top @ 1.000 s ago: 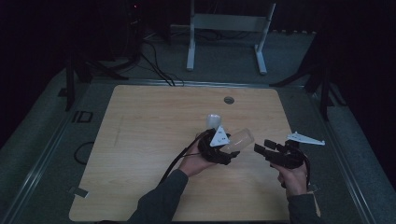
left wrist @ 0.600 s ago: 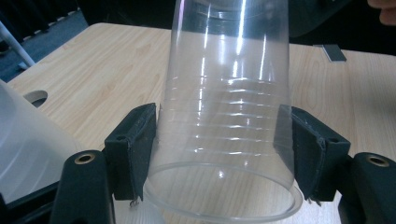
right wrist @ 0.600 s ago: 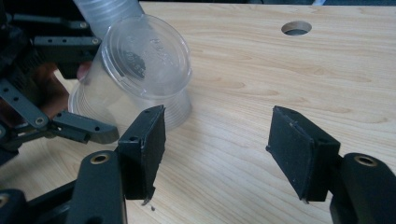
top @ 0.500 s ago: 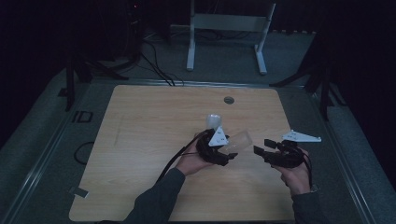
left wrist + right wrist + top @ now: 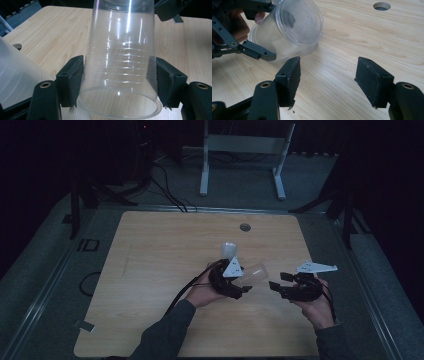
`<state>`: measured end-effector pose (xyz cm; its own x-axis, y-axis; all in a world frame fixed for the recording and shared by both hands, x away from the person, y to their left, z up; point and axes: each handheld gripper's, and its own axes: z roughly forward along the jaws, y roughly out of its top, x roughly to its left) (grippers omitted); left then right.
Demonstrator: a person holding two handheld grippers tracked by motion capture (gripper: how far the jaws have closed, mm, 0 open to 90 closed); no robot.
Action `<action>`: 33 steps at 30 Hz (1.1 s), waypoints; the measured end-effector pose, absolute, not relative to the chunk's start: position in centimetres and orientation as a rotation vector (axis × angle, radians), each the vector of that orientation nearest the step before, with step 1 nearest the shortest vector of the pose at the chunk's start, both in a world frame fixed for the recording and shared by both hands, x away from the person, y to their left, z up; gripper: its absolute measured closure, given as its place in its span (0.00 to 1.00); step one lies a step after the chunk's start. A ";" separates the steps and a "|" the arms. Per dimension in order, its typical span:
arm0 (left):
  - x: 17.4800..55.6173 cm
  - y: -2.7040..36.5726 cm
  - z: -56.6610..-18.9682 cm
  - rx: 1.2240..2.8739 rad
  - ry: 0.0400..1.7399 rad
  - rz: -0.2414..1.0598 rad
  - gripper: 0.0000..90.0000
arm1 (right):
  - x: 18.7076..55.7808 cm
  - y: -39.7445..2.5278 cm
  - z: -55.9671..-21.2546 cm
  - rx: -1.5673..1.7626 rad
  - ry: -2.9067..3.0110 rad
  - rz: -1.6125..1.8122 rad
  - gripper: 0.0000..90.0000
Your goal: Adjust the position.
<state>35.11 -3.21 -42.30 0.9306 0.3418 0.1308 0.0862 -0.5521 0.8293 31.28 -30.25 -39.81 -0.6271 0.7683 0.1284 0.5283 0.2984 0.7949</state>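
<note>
Shifted slightly leftward and toward the left gripper (image 5: 245,288) since a second ago: right gripper (image 5: 276,286), narrowing the gap between the two. Held in the left gripper, as before: clear plastic cup (image 5: 122,60), pinched near its rim between both pads, lifted above the table (image 5: 150,270) and tipped on its side with the base turned toward the right gripper (image 5: 327,82). Spread wide with nothing between them: the right jaws, close to the cup's base (image 5: 298,22) but apart from it. Standing on the table just behind the left gripper: a second, frosted cup (image 5: 229,251).
</note>
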 end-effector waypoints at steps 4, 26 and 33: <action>35.1 -3.1 -42.3 2.156 0.292 0.347 0.35 | 31.2 -30.2 -39.8 1.165 2.313 1.215 0.40; 35.0 -2.9 -42.3 2.222 0.240 0.323 0.35 | 31.3 -28.9 -39.2 0.986 2.475 1.016 0.40; 34.9 -3.0 -42.7 2.264 0.208 0.304 0.35 | 31.3 -28.2 -39.0 0.917 2.516 0.950 0.40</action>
